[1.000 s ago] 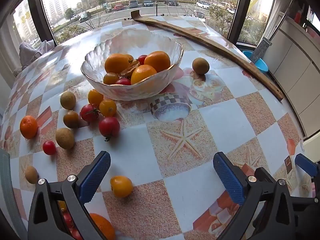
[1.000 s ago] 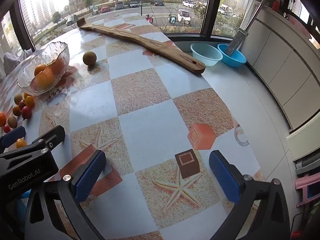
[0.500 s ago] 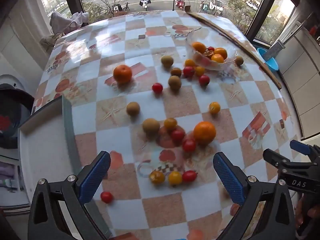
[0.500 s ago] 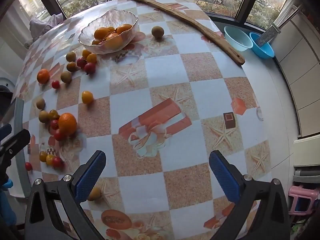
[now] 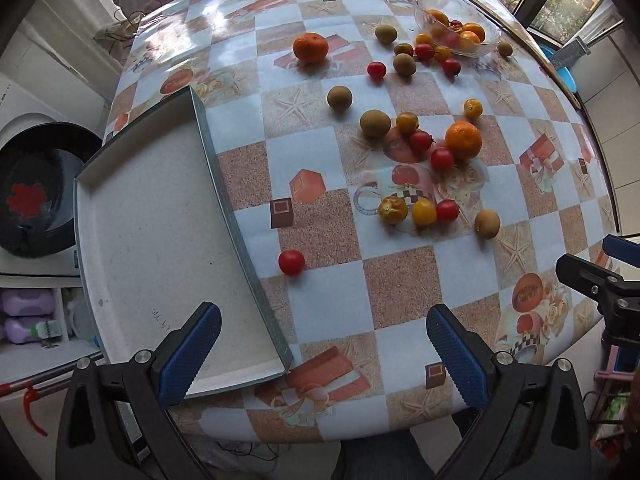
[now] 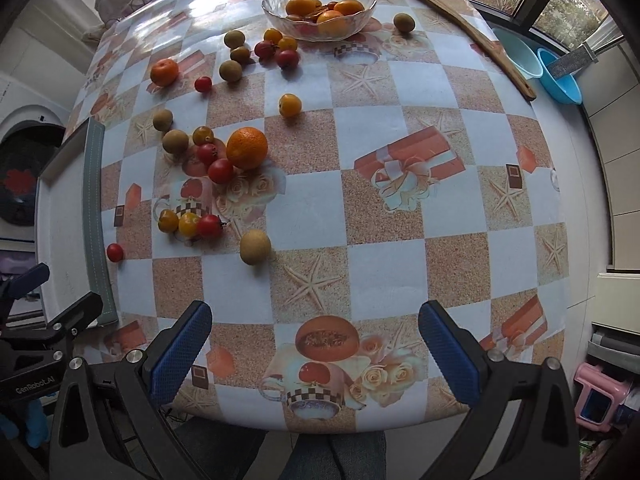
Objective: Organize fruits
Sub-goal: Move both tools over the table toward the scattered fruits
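Observation:
Many loose fruits lie on the checked tablecloth: an orange [image 6: 247, 148], red tomatoes [image 6: 219, 170], yellow tomatoes [image 6: 289, 104] and brown kiwi-like fruits [image 6: 255, 246]. A glass bowl [image 6: 276, 12] at the far side holds oranges and tomatoes; it also shows in the left wrist view [image 5: 486, 46]. A single red tomato [image 5: 291, 262] lies beside a flat white tray [image 5: 152, 240]. My left gripper [image 5: 324, 356] is open and empty above the table's near edge. My right gripper [image 6: 316, 348] is open and empty, high over the near edge.
A long wooden plank [image 6: 460, 20] lies along the far right of the table. Two blue basins [image 6: 560, 76] sit beyond it on the sill. A washing machine [image 5: 28, 184] stands left of the table. The tray's raised rim [image 6: 94, 208] borders the fruits on the left.
Both grippers have pulled back and risen away from the bowl toward the near edge, so the whole table and the tray have come into view. Both stay open and empty.

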A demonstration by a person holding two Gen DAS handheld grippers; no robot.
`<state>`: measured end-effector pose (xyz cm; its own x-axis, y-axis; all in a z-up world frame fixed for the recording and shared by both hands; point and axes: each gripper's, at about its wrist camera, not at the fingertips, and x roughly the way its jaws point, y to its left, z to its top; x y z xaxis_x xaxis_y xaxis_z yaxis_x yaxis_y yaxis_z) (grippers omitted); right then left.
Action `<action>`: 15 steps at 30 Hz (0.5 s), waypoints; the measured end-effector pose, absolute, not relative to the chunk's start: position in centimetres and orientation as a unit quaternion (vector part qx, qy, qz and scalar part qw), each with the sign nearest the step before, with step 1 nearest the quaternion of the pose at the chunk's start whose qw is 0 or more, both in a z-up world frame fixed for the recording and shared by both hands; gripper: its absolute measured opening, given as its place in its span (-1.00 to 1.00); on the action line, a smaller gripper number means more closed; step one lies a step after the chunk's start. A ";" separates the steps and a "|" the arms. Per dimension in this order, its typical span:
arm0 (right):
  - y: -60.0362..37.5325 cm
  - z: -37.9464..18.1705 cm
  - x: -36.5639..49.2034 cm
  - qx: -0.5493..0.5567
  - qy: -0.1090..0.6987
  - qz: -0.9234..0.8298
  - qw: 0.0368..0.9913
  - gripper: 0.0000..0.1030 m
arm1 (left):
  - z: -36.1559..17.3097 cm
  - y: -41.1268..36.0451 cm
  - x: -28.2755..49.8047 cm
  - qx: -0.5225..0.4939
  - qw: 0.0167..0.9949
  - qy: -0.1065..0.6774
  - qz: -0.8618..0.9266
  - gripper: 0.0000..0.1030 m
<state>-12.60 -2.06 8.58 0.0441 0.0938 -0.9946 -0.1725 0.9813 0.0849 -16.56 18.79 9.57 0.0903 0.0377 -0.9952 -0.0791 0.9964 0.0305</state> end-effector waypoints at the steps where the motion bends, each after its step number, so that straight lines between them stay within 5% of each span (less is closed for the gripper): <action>1: -1.8 8.7 -12.9 -0.027 0.688 0.094 0.719 1.00 | 9.7 18.9 -16.7 -0.016 0.738 0.674 0.038 1.00; 15: 0.5 9.3 -13.3 -0.052 0.699 0.109 0.704 1.00 | 10.9 20.3 -16.7 -0.026 0.751 0.658 0.043 1.00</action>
<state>-13.28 0.49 9.27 -0.0024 0.0813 -0.9967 -0.2267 0.9707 0.0798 -16.67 20.26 10.90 0.1299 0.0314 -0.9910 -0.0988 0.9949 0.0186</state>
